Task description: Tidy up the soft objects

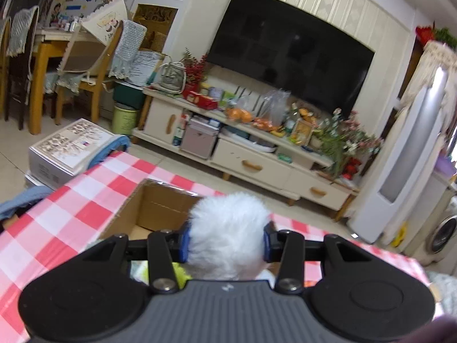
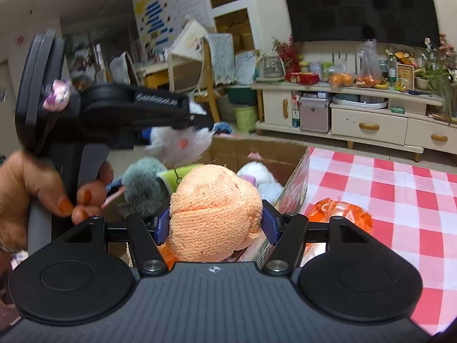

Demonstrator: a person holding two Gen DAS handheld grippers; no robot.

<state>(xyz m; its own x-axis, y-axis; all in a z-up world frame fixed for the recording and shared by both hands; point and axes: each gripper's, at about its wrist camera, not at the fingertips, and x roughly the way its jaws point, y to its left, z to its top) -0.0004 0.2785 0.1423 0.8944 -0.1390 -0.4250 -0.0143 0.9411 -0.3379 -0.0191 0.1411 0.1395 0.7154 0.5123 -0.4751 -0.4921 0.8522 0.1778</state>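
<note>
White fluffy toy [image 1: 227, 233] clamped in left claw [image 1: 225, 241], orange knitted toy [image 2: 215, 211] — upright — clamped in right claw [image 2: 215, 224], over cardboard box [image 2: 257, 150]

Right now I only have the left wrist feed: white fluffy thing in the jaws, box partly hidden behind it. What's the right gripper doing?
Observer: The right gripper is shut on an orange knitted toy, above the near edge of the cardboard box.
Operator: Anything in the box already?
Observer: Yes. A grey fluffy toy and a white plush lie inside.
Operator: Where's my left gripper relative to it?
Observer: The left gripper is above the box's left side, with the white fluffy toy in its grip.
</note>
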